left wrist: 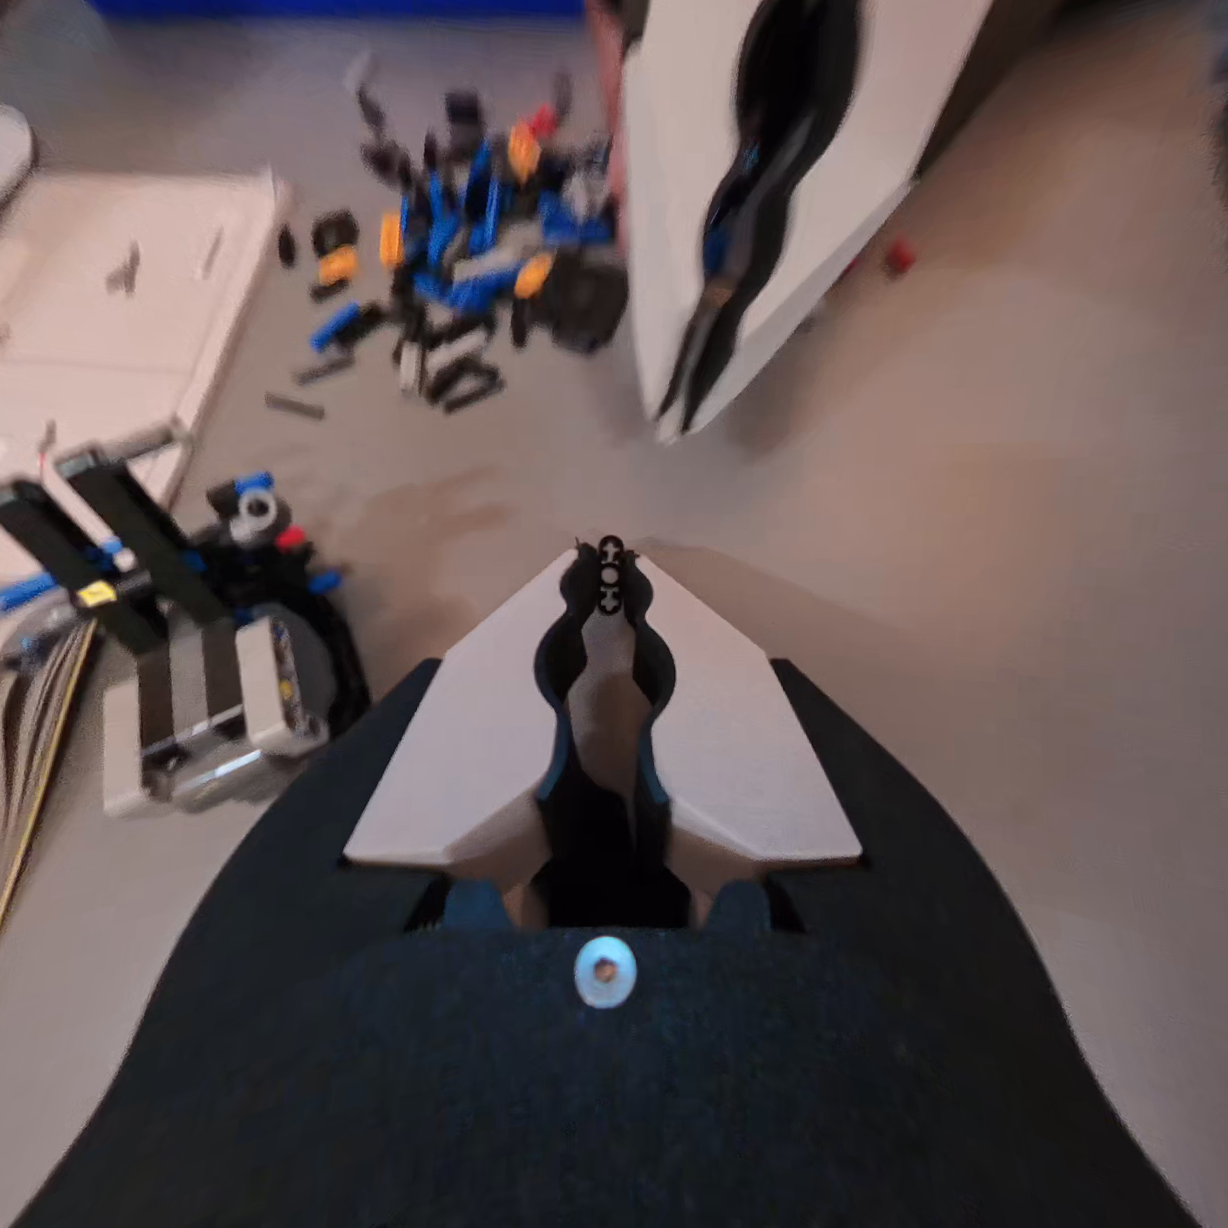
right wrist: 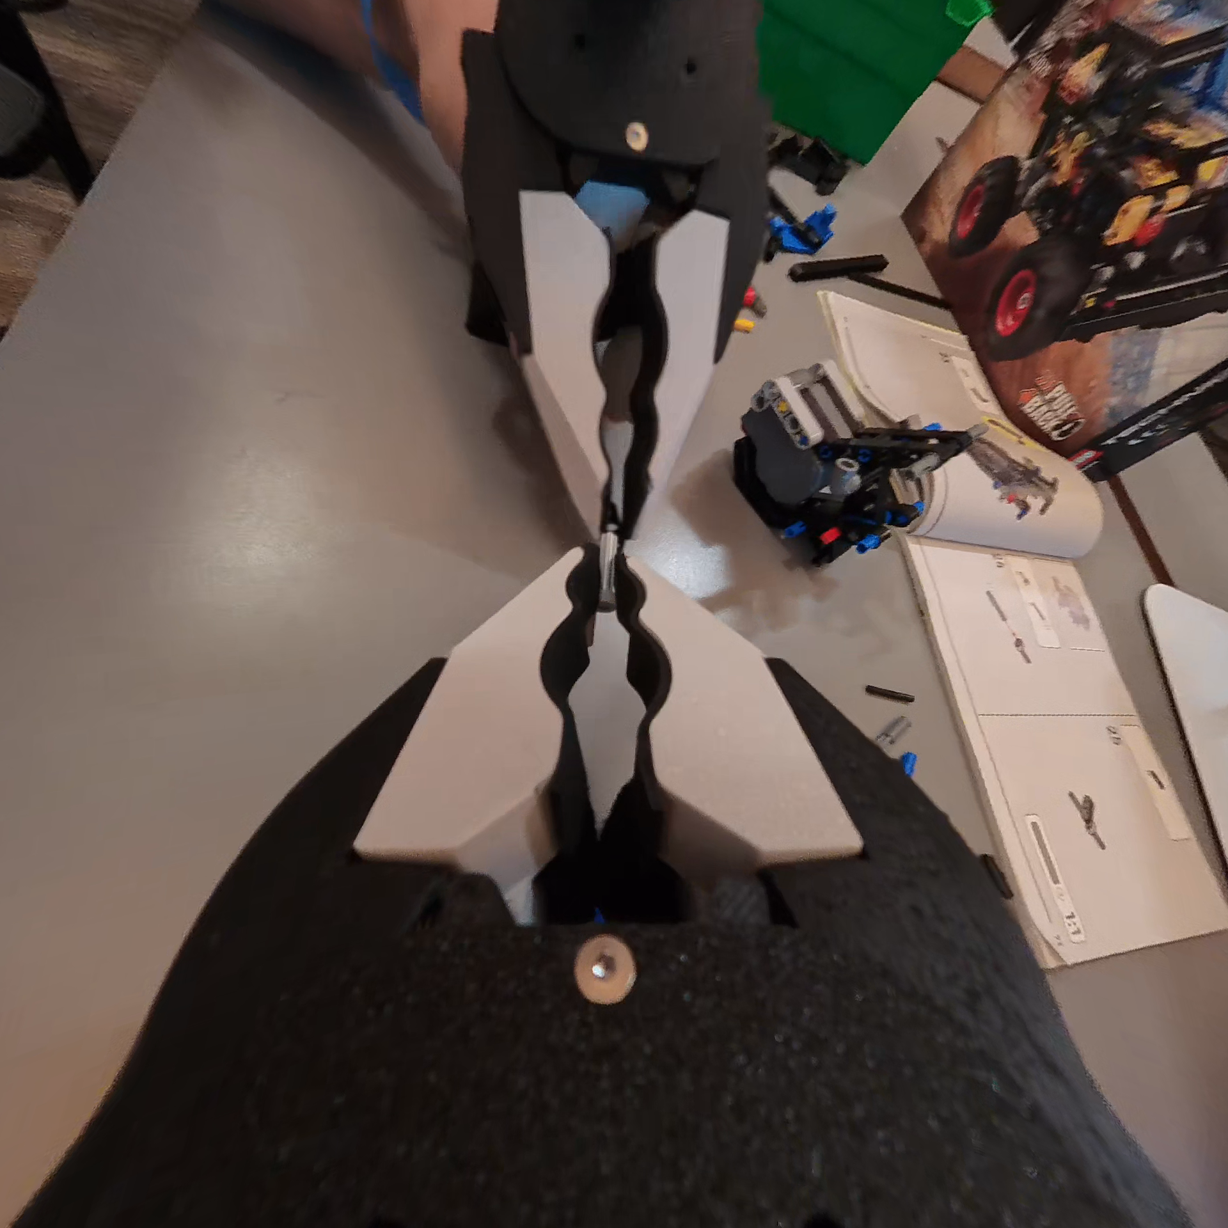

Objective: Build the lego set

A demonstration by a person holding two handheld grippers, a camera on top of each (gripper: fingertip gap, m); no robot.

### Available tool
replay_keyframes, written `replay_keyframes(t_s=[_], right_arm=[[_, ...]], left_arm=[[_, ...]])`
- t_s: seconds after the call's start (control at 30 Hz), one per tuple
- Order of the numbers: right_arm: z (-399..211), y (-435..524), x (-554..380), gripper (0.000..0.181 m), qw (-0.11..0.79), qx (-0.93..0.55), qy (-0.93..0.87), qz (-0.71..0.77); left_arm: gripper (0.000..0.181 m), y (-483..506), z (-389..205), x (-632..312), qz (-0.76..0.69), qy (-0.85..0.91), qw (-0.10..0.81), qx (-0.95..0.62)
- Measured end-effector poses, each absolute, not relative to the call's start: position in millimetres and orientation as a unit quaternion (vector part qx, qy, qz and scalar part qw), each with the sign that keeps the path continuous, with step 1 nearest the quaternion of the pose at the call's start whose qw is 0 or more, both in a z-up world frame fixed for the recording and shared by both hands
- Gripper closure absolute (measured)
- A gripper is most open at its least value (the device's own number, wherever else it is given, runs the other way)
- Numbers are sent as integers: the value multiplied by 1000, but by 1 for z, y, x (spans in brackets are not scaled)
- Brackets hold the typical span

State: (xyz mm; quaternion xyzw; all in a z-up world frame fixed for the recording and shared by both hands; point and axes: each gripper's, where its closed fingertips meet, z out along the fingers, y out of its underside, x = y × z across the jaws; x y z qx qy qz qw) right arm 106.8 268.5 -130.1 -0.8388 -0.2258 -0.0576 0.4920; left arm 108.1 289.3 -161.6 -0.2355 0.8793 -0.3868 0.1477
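Up close, the left gripper (left wrist: 609,565) is clamped on a small black lego beam (left wrist: 609,577) with three holes, which stands up between its tips above the grey bench (left wrist: 930,598). The right gripper (right wrist: 608,571) is clamped on a short grey axle piece (right wrist: 608,565), and in the right wrist view the two grippers meet tip to tip, the left gripper (right wrist: 614,511) coming in from the far side. Whether the axle touches the beam cannot be told. A partly built black and grey lego model (right wrist: 830,465) stands on the bench to the right, touching the open instruction booklet (right wrist: 1036,731), with the set's box (right wrist: 1096,199) behind it. A blurred pile of loose blue, black and orange pieces (left wrist: 465,252) lies farther off in the left wrist view.
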Motion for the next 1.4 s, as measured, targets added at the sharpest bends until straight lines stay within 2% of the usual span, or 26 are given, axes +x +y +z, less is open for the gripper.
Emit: replay_keyframes(t_s=[0.13, 0.37, 0.63, 0.87, 0.97, 1.2, 1.4], right_arm=[[-115, 266, 110, 178, 536, -821, -196, -16], [-95, 250, 79, 177, 565, -771, -179, 234], [-88, 249, 66, 177, 568, -759, -191, 256], [-86, 245, 59, 178, 554, -742, -169, 337], [-87, 246, 61, 177, 557, -748, -174, 316], [-81, 241, 65, 178, 548, -752, -165, 326], [-81, 238, 59, 178, 529, -750, -162, 362]], left_arm=[[176, 276, -116, 105, -518, 815, 189, -174], [176, 257, -94, 78, -565, 790, 230, -58], [176, 250, -79, 67, -606, 760, 233, -27], [176, 247, -82, 66, -602, 767, 219, -44], [176, 246, -83, 67, -595, 772, 213, -62], [176, 247, -77, 65, -592, 764, 257, -26], [176, 241, -74, 58, -611, 753, 246, -10]])
